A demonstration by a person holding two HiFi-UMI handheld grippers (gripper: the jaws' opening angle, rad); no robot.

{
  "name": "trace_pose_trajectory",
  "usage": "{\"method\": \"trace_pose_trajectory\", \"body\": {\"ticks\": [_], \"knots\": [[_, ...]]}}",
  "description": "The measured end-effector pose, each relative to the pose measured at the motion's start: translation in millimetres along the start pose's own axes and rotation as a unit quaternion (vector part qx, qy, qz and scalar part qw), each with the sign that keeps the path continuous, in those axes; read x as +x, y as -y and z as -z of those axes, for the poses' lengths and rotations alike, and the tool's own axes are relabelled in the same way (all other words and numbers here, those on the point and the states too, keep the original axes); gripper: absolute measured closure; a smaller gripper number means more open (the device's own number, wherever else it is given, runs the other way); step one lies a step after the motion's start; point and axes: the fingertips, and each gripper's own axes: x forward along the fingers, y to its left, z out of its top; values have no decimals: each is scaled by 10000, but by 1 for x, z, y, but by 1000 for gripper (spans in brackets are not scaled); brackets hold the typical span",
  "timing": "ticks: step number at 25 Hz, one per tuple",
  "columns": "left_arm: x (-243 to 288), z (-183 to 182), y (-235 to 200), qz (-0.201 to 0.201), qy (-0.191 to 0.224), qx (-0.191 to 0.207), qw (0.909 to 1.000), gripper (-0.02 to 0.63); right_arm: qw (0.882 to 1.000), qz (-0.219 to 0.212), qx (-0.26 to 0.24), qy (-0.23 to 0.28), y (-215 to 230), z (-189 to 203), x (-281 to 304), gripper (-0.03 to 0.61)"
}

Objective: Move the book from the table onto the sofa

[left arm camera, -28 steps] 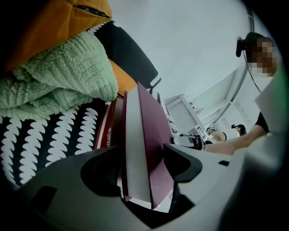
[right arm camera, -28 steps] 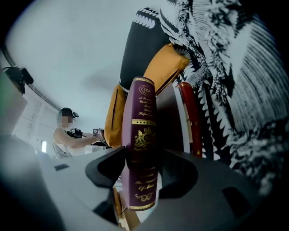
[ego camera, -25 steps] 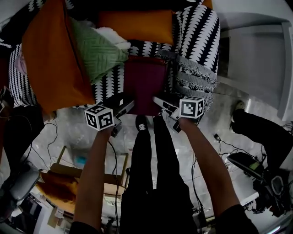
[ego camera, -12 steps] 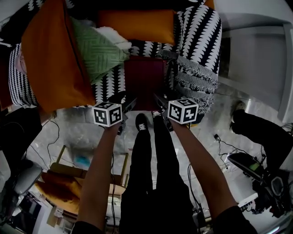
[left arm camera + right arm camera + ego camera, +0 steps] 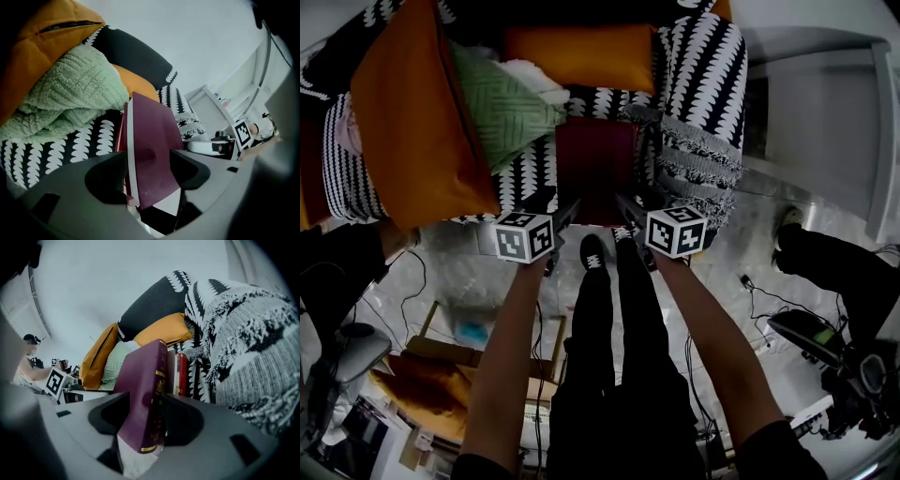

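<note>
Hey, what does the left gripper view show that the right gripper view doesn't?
Only the left gripper view: the dark maroon hardcover book's white page edge and the right tool's marker cube. Only the right gripper view: the book's gold-banded spine, the left tool's marker cube, and a distant person. Both: the book clamped between the jaws, orange cushions, the pale green textured pillow and the black-and-white patterned sofa cover.

A: Position of the book (image 5: pixel 598 167)?
B: Over the middle of the sofa (image 5: pixel 523 176) seat, near its front edge. 2 cushions lie left of it, the knit cushion (image 5: pixel 502 108) against the large cushion (image 5: pixel 417 122); 1 back cushion (image 5: pixel 581 52) behind it; fringed throw (image 5: pixel 703 112) over the arm at right
</note>
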Motion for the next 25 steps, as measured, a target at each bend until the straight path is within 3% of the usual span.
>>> {"method": "trace_pose_trajectory", "body": {"ticks": [8,13,15,16,25], "knots": [[-42,-16,20,156,273,240,9992,326,9997,-33,-19,227,-11,-11,-30,373],[-79,-8,54,681,344,90,9970,413,9989,-411,72,234,-42,-10,-55,492],[-95,-6,65,883,319,43,9956,558,9978,-561,111,330,-55,-16,-65,551],[-103,-5,72,1005,301,8,9945,587,9971,-645,129,372,-62,-19,-70,569],[-169,21,130,1625,293,-226,9860,603,9923,-1192,-23,334,-117,-3,-121,571]]}}
